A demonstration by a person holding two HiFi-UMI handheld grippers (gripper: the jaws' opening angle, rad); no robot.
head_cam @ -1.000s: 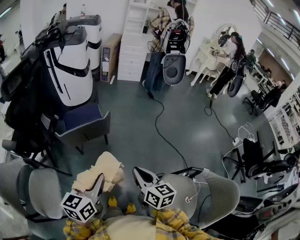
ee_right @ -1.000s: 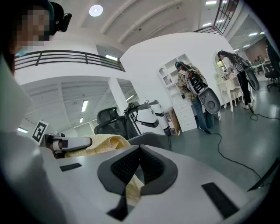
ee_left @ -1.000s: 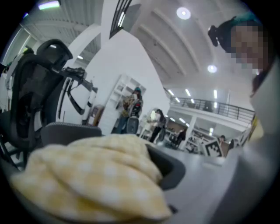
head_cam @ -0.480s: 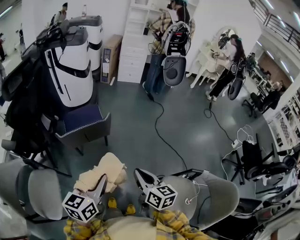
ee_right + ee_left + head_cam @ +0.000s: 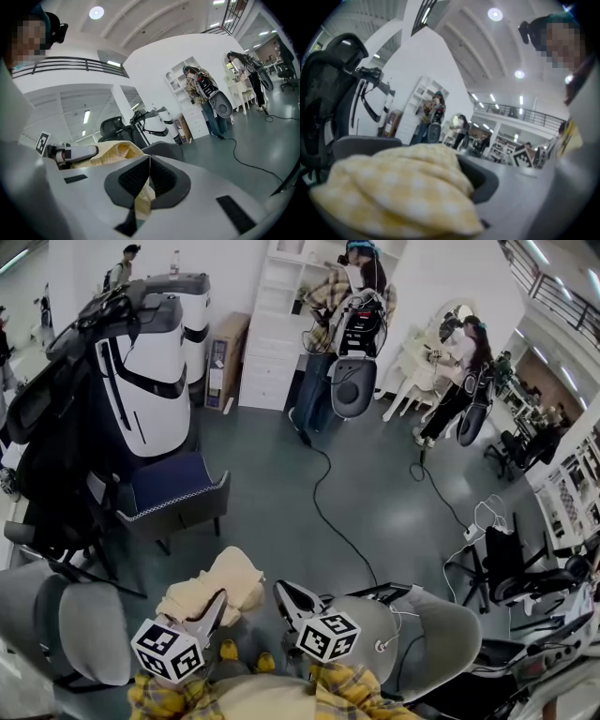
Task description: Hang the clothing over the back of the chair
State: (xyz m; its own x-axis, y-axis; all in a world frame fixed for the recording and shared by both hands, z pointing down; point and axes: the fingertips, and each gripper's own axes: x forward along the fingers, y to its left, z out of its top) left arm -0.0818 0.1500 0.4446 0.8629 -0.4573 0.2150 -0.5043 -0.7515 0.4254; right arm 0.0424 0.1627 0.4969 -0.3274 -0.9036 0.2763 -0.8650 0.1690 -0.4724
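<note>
**Both grippers clamped on the yellow clothing**

Left gripper (image 5: 214,607): jaws closed to a narrow gap on a thick fold of the yellow checked clothing (image 5: 217,579). In the left gripper view the bundle covers the jaws.

Right gripper (image 5: 149,161): jaws closed on a thin strip of the same clothing, which hangs down between the black pads (image 5: 133,180).

The clothing is bunched in the air between and just ahead of the two grippers.

Clearances, near to far:
- A grey chair (image 5: 441,634) stands just right of the right gripper, with its curved back edge close by.
- A second grey chair (image 5: 80,624) stands to the left of the left gripper.
- Straight ahead, the dark floor (image 5: 281,465) lies open.
- A black cable (image 5: 330,507) crosses that floor toward the far end of the room.
- Ahead and to the left stands a dark blue armchair (image 5: 178,486). A black office chair (image 5: 47,446) is beside it and a white-and-black machine (image 5: 145,362) is behind it.
- White shelving (image 5: 272,343) lines the far wall, and people stand near it with equipment.
</note>
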